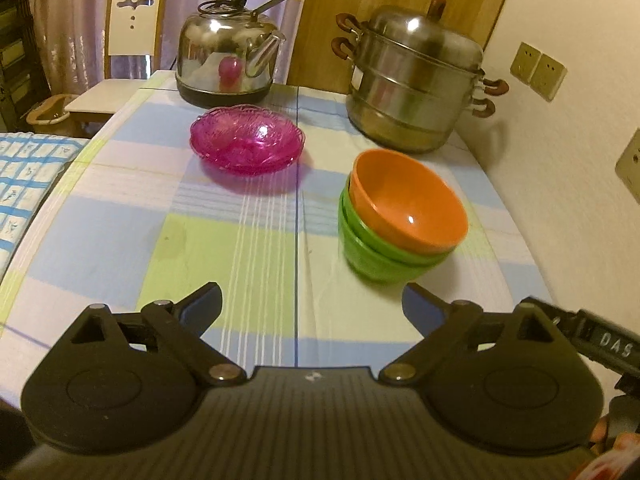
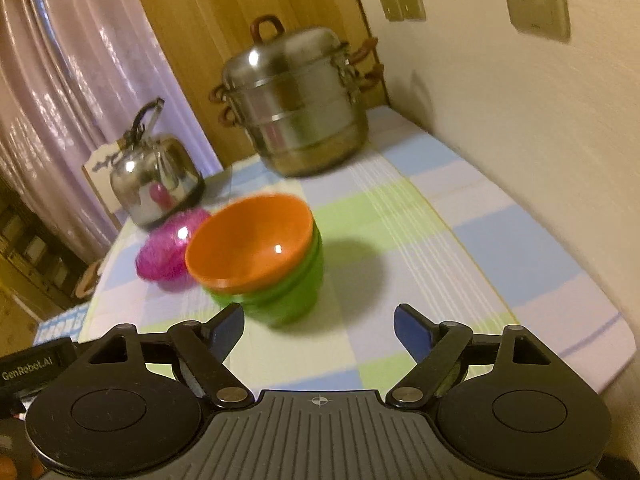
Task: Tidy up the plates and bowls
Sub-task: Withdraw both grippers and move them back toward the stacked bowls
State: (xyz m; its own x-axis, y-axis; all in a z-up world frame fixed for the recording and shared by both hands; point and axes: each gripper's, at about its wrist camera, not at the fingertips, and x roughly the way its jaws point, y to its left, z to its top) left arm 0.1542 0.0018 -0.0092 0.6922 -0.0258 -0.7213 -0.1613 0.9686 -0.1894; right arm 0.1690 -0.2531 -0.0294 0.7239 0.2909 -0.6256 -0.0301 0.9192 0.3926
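Observation:
An orange bowl (image 1: 412, 204) sits tilted in a stack of green bowls (image 1: 376, 260) on the checked tablecloth, right of centre. It also shows in the right wrist view (image 2: 248, 240), on the green bowls (image 2: 280, 296). A stack of pink glass plates (image 1: 246, 142) lies further back on the left, and shows in the right wrist view (image 2: 170, 250) behind the bowls. My left gripper (image 1: 312, 308) is open and empty, short of the bowls. My right gripper (image 2: 320, 328) is open and empty, just in front of the bowl stack.
A steel kettle (image 1: 228, 64) and a steel steamer pot (image 1: 416, 80) stand at the table's far end. A wall with sockets (image 1: 538, 70) runs along the right. A chair (image 1: 128, 52) stands beyond the far left corner. The table edge (image 1: 52, 200) curves on the left.

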